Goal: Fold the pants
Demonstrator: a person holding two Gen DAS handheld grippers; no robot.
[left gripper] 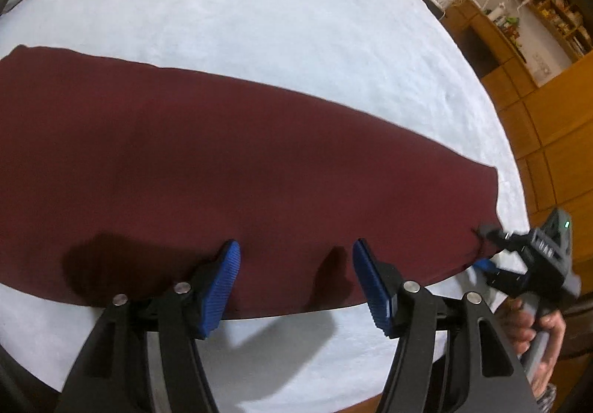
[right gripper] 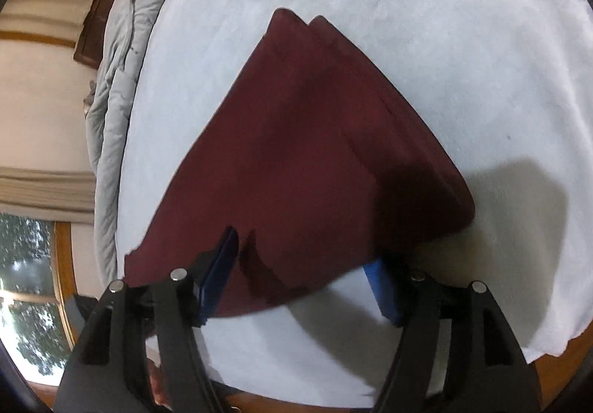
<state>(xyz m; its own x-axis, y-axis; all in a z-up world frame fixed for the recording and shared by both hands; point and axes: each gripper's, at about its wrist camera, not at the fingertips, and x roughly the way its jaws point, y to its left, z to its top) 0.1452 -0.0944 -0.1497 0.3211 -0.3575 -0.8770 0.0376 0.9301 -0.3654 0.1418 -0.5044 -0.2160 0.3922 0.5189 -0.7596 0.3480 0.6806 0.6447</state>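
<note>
Maroon pants lie folded lengthwise, legs stacked, on a white bed sheet. My left gripper is open, with blue pads hovering over the near edge of the pants. My right gripper shows in the left wrist view at the right end of the pants, jaws around the cloth corner. In the right wrist view the pants stretch away, and my right gripper stands open with the near end of the pants between its fingers, the right pad under the cloth edge.
A grey duvet lies bunched along the far side of the bed. Wooden cabinets and shelves stand to the right. A window is at the left in the right wrist view. The sheet's edge hangs close to the right gripper.
</note>
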